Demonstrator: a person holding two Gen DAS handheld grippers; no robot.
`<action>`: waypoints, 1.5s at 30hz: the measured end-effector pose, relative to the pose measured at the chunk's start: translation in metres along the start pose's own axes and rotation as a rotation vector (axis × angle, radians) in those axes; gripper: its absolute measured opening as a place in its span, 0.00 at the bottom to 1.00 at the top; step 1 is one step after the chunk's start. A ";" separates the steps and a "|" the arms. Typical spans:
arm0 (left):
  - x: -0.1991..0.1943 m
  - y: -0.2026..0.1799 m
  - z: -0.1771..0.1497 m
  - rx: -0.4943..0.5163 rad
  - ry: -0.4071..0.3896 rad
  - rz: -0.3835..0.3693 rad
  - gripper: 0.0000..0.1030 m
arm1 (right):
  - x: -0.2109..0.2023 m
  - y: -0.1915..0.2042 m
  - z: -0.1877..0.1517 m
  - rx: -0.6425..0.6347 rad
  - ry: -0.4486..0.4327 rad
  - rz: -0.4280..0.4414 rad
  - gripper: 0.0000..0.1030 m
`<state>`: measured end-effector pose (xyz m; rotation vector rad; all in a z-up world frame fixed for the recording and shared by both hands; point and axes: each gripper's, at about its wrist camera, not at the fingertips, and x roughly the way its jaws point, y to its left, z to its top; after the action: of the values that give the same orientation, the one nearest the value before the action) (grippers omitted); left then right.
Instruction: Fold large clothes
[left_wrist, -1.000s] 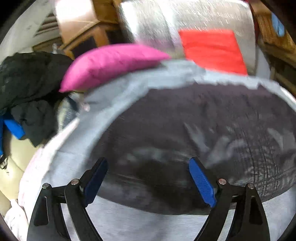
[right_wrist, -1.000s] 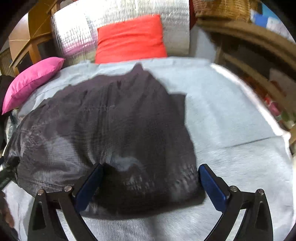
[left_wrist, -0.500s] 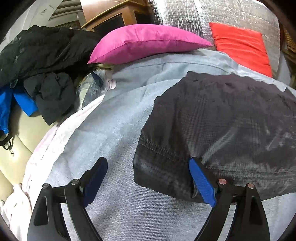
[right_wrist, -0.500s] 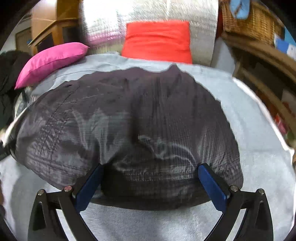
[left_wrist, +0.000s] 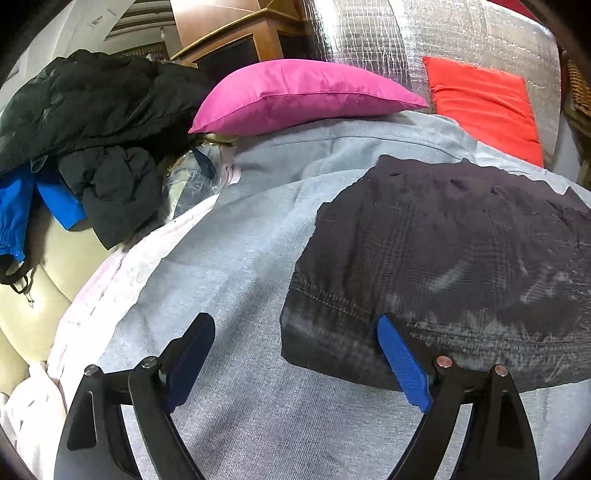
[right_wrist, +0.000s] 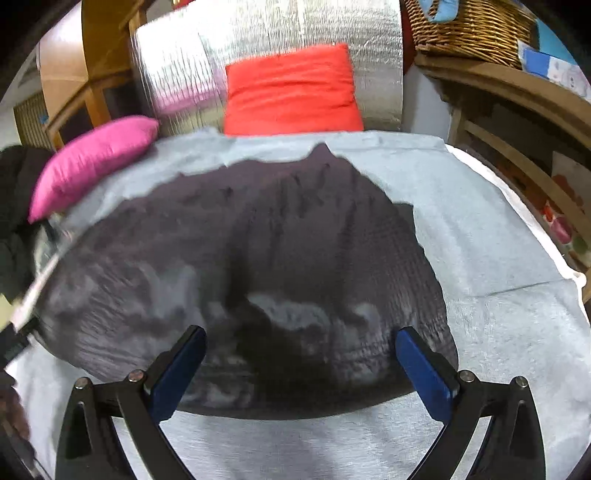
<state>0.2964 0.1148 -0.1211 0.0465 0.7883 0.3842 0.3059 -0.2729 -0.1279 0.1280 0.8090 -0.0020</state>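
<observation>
left wrist view: left hand-held gripper (left_wrist: 295, 354) gapes wide, empty, at the dark garment (left_wrist: 443, 251) corner on the bed (left_wrist: 240, 258); right hand-held gripper (right_wrist: 301, 363) likewise. pinch hem corners squarely before folding.

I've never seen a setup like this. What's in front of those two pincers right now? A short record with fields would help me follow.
surface: grey blanket
garment: dark garment, lying flat on the blanket
left gripper: open, over the garment's near left corner
right gripper: open, over the garment's near edge
held: nothing
pillows: pink pillow and red pillow at the far end
beside: pile of dark and blue clothes at left
</observation>
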 end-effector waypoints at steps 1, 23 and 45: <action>0.000 0.000 0.000 -0.003 0.001 -0.004 0.87 | 0.002 0.001 0.001 -0.007 0.004 -0.006 1.00; 0.018 0.042 0.046 -0.109 0.060 -0.339 0.88 | -0.011 -0.050 0.021 0.120 0.008 0.126 1.00; 0.147 -0.011 0.089 -0.095 0.448 -0.728 0.25 | 0.095 -0.092 0.065 0.239 0.344 0.365 0.27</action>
<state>0.4562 0.1653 -0.1605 -0.4202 1.1616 -0.2738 0.4141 -0.3671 -0.1628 0.5108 1.1176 0.2746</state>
